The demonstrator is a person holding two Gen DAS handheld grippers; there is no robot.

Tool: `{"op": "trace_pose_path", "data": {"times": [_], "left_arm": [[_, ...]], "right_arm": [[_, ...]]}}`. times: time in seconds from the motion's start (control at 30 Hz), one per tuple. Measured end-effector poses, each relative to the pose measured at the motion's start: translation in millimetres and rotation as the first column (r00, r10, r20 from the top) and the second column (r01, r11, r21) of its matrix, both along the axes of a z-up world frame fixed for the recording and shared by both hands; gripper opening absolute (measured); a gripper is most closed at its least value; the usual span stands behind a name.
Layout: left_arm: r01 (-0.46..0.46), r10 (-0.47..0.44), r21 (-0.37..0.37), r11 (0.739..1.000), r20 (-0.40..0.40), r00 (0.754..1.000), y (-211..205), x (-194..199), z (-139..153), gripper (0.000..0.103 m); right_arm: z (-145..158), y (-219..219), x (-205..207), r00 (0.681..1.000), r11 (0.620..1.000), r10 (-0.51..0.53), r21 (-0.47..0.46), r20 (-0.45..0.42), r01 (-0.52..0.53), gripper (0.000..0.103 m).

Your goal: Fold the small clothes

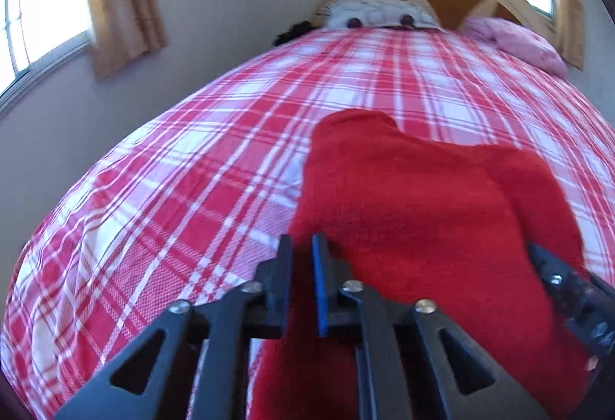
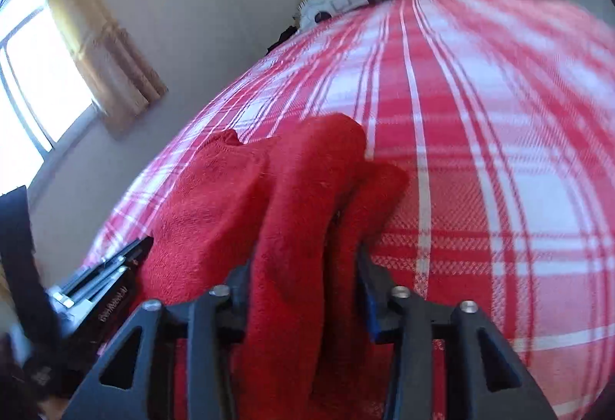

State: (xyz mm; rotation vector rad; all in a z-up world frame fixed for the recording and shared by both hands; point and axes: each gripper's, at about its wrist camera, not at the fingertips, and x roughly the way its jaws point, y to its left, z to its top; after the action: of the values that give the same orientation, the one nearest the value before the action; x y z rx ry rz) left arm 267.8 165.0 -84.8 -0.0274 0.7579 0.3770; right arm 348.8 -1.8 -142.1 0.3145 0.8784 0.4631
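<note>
Pink pillow (image 1: 519, 43) past red garment (image 1: 423, 197), checked bedspread (image 1: 192, 170).

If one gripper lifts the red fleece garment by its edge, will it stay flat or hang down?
The red fleece garment will probably hang limp: it already bunches into soft folds between the right gripper fingers. It looks light, and its fuzzy nap should hardly slip on the checked bedspread.
</note>
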Motion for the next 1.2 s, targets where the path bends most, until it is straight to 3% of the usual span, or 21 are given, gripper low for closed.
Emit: {"op": "trace_pose_path", "data": {"times": [0.17, 0.2, 0.23, 0.27, 0.3, 0.33, 0.43, 0.63, 0.77, 0.8, 0.83, 0.97, 1.1, 1.2], "left_arm": [[0.008, -0.008, 0.008, 1.0, -0.011, 1.0, -2.3, 1.2, 4.0, 0.021], [0.013, -0.012, 0.004, 1.0, -0.017, 1.0, 0.6, 1.0, 6.4, 0.031], [0.012, -0.012, -0.007, 1.0, -0.019, 1.0, 4.4, -4.9, 12.4, 0.05], [0.007, -0.007, -0.02, 1.0, -0.012, 1.0, 10.9, -10.7, 15.9, 0.061], [0.0, 0.0, -0.044, 0.999, 0.001, 1.0, 17.6, -18.2, 20.3, 0.082], [-0.005, 0.006, -0.077, 0.997, 0.01, 1.0, 23.3, -25.4, 25.0, 0.094], [0.006, -0.004, -0.16, 0.987, 0.015, 1.0, 25.5, -47.1, 29.3, 0.095], [-0.003, -0.001, -0.128, 0.992, -0.031, 1.0, -3.7, -75.9, 17.4, 0.095], [0.005, -0.011, -0.081, 0.997, -0.073, 0.997, -16.4, -79.4, 4.5, 0.095], [0.005, -0.011, -0.077, 0.997, -0.078, 0.997, -17.7, -80.6, 1.7, 0.095], [0.005, -0.01, -0.071, 0.997, -0.081, 0.997, -18.4, -82.0, -0.6, 0.095], [0.012, -0.017, -0.061, 0.998, -0.085, 0.996, -20.0, -88.4, -2.6, 0.095], [0.021, -0.023, -0.014, 1.0, -0.083, 0.996, -29.9, -100.7, 3.3, 0.095], [0.041, -0.04, 0.003, 0.999, -0.092, 0.995, -36.8, -114.9, 4.1, 0.096]], "right_arm": [[5.8, -12.2, 1.3, 0.999, 0.998, -0.002, 0.058, -0.039, 0.004, 0.053], [11.7, -18.5, -1.6, 0.999, 0.997, -0.034, 0.063, -0.031, 0.036, 0.053], [20.6, -28.9, -9.2, 0.996, 0.994, -0.087, 0.072, -0.001, 0.087, 0.053], [32.2, -39.0, -22.2, 0.988, 0.987, -0.146, 0.078, 0.05, 0.141, 0.053], [43.9, -44.8, -37.5, 0.977, 0.983, -0.182, 0.059, 0.108, 0.176, 0.053], [53.4, -43.5, -50.3, 0.974, 0.985, -0.173, 0.012, 0.146, 0.173, 0.053], [72.2, -23.7, -89.8, 0.972, 0.992, -0.05, -0.103, 0.228, 0.076, 0.053], [74.4, 18.2, -138.4, 0.944, 0.953, 0.113, -0.303, 0.309, -0.015, 0.053], [39.8, 30.4, -130.4, 0.973, 0.91, 0.133, -0.413, 0.189, -0.044, 0.053], [25.5, 28.2, -125.5, 0.985, 0.903, 0.119, -0.427, 0.124, -0.056, 0.053], [16.3, 21.6, -120.7, 0.992, 0.917, 0.108, -0.392, 0.067, -0.073, 0.053], [18.7, -11.4, -120.2, 0.999, 0.97, 0.037, -0.239, 0.003, -0.035, 0.053], [28.2, -28.2, -153.7, 0.999, 0.987, 0.011, -0.162, 0.043, -0.003, 0.054], [31.0, -35.3, -179.8, 0.999, 0.986, 0.005, -0.167, 0.049, 0.004, 0.054]]}}
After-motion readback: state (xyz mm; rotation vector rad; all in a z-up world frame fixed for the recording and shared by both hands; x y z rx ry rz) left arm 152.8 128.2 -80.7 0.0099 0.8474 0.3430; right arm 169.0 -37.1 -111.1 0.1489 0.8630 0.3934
